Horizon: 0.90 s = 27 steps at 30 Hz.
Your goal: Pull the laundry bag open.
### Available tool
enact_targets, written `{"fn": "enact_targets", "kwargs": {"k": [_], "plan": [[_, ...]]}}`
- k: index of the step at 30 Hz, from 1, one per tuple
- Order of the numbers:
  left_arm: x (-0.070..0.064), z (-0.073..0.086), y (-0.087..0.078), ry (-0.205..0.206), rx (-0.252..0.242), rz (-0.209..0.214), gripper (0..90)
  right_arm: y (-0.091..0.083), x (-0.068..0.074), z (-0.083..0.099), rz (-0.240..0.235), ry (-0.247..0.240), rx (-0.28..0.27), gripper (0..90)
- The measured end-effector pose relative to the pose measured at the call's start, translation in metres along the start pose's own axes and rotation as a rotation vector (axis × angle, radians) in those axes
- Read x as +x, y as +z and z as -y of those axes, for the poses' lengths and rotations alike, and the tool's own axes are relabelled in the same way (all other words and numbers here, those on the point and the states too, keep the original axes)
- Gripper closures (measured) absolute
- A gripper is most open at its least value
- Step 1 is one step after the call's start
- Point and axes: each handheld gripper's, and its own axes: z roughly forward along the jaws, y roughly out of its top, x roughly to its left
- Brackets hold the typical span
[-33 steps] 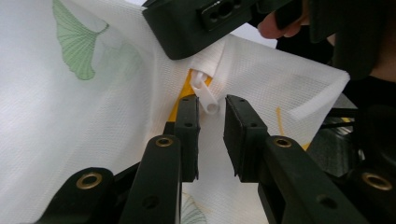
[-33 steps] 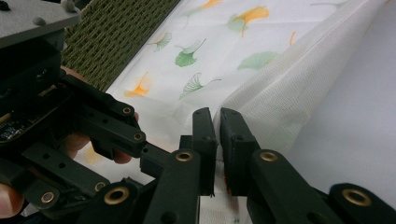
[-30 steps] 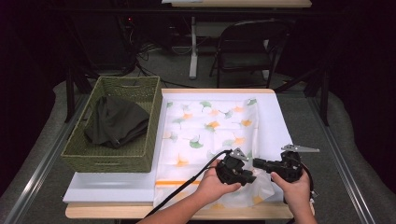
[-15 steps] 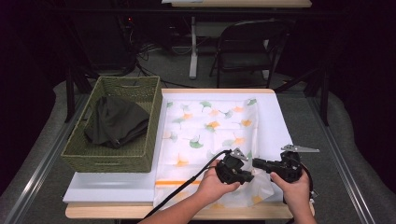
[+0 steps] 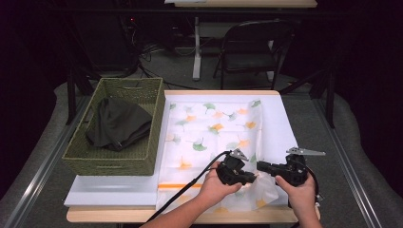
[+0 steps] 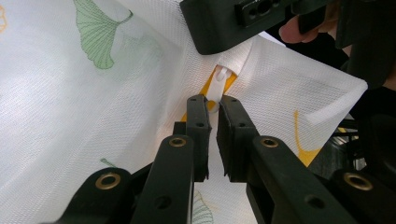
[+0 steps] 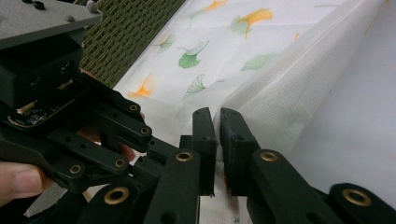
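— Pinching the white zipper pull (image 6: 219, 88) of the mesh laundry bag (image 5: 214, 133), the left gripper (image 5: 245, 176) has its fingers (image 6: 198, 126) pressed together on the tab; why the second hold?

— The right gripper (image 5: 262, 167) clamps the bag's edge just beside the pull, fingers (image 7: 205, 140) closed on the white mesh, probably to keep the fabric taut so the slider can run along the orange zipper tape (image 5: 183, 185).

— Where does the bag lie?

— Flat on the white board (image 5: 109, 190) covering the counter (image 5: 190, 216), its near right corner lifted between the two hands.

— And beyond?

— To the left stands a woven green basket (image 5: 114, 164) holding a dark garment (image 5: 119, 126). Past the counter, a black chair (image 5: 252, 45) stands in a dim room with cables on the floor.
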Motion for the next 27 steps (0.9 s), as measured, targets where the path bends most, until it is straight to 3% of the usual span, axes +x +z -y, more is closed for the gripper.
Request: {"fn": "enact_targets", "kwargs": {"k": [4,12,15,16,17,25,27], "plan": [[-0.001,0.000,0.001,0.014,-0.001,-0.013,83.2,0.000,0.000,0.000,-0.002,0.001,-0.005,85.0],[0.003,-0.002,0.002,0.004,0.003,0.022,80.1,0.001,0.000,0.000,-0.010,0.003,-0.002,84.9],[0.004,-0.003,0.003,0.012,0.010,0.023,79.9,0.002,0.001,0.001,-0.008,0.001,-0.001,85.0],[0.003,-0.003,0.003,0.015,0.020,0.002,79.7,0.002,0.001,0.001,-0.009,-0.001,-0.001,84.9],[0.003,-0.003,0.004,0.015,0.013,0.015,79.7,0.002,0.001,0.001,-0.009,-0.001,-0.001,84.9],[-0.006,-0.004,0.004,0.118,0.023,-0.060,83.2,0.002,0.001,0.001,-0.010,-0.001,0.002,84.9],[-0.008,-0.004,0.004,0.127,0.026,-0.071,83.8,0.002,0.001,0.001,-0.008,-0.001,0.002,84.9]]}}
